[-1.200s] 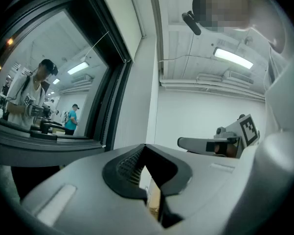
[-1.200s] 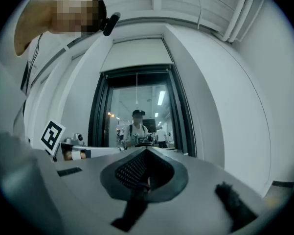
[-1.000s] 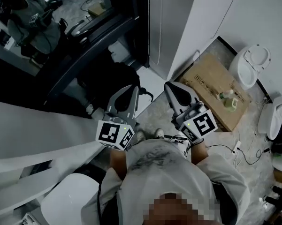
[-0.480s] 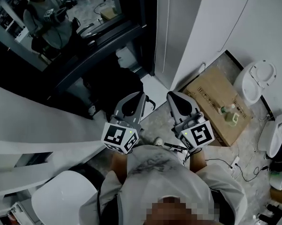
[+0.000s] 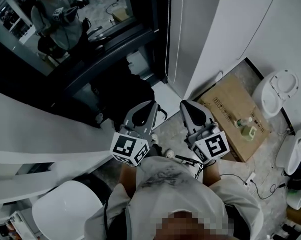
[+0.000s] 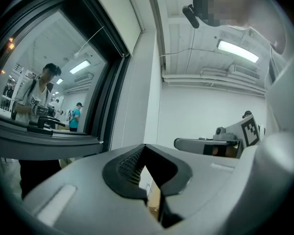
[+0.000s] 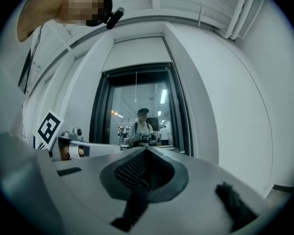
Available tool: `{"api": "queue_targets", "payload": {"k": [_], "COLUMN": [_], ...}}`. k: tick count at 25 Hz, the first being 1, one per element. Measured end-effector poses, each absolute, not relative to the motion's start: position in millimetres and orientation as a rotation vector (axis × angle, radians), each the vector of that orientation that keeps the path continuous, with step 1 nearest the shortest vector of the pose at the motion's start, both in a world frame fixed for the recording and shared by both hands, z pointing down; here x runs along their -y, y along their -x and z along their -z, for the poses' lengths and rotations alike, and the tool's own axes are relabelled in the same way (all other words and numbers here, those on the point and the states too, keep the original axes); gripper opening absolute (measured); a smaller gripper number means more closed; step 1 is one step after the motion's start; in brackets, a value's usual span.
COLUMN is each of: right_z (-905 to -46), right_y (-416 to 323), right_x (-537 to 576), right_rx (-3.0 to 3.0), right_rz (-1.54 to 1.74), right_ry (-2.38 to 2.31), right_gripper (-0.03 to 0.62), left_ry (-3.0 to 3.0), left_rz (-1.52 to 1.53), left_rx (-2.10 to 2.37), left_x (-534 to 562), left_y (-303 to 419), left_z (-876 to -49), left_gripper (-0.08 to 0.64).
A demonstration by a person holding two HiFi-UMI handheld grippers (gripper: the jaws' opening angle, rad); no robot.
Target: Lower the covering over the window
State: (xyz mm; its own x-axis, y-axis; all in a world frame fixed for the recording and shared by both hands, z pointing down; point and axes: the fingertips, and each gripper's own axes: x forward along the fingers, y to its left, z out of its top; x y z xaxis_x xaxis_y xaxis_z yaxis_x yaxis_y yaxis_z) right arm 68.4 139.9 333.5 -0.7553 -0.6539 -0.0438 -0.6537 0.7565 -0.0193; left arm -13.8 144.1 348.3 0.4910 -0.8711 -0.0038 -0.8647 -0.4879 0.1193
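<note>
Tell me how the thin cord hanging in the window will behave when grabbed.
The cord hangs as one thin straight line before the window, so it is probably limp and light, and would likely swing aside if pushed. Being so thin, it may slip out of a grip unless pinched squarely.

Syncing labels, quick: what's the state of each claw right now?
Left claw: shut, holding nothing.
Right claw: shut, holding nothing.

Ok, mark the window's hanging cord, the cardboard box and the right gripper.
hanging cord (image 7: 135, 88): right gripper view, mid-length.
cardboard box (image 5: 230, 91): head view, bare top.
right gripper (image 5: 185, 103): head view, jaw tips.
</note>
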Motion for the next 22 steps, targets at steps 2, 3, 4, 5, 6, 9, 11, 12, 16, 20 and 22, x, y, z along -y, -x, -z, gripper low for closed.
{"api": "queue_targets", "payload": {"k": [2,3,4,5,6,9,11,12,16,20,22], "right_z": [-334.0,-334.1,-334.3,-334.7,-335.2,-336.3,-336.2,-335.9,-336.3,-336.4,-332.9], "right_y": [-66.0,-64.4,-62.5,-60.1,-57.4,-49.0,-43.2,-40.0,-27.0,-12.5,-4.3], "right_x": [-131.5,-126.5,-121.4,-116.2,-110.9,-92.3,-79.3,-73.3,-49.3,-27.7,-19.5], "right_rx": [-2.904,-2.906,-2.909,-2.91,-2.91,-2.909,-2.908,-2.908,-2.907,-2.906,-2.896], "right_rz": [0.004,0.004,0.002,-0.003,-0.009,-0.006,-0.006,-0.009,-0.013,-0.003,-0.008], "right_ry": [1.087,1.096,1.102,1.104,1.105,1.13,1.144,1.145,1.149,1.165,1.163], "right_gripper": [0.017,0.016,0.017,0.017,0.017,0.017,0.017,0.017,0.017,0.017,0.017], "left_ry": [-2.622,-2.623,-2.625,-2.627,-2.628,-2.631,-2.631,-2.631,-2.63,-2.636,-2.639], "left_rz": [0.101,0.104,0.109,0.114,0.119,0.131,0.14,0.144,0.153,0.157,0.16], "left_rx": [1.528,1.525,1.522,1.519,1.515,1.502,1.492,1.488,1.468,1.449,1.439], "left_x": [-136.4,-131.8,-126.7,-121.2,-115.2,-95.7,-82.2,-75.7,-50.6,-29.6,-21.3], "left_y": [15.8,17.2,18.8,20.9,23.4,32.9,39.8,43.3,56.2,69.3,75.4], "left_z": [-349.6,-349.8,-349.9,-350.1,-350.4,-351.6,-351.1,-350.9,-350.9,-351.9,-352.2], "left_gripper": [0.003,0.003,0.003,0.003,0.003,0.003,0.003,0.003,0.003,0.003,0.003]}}
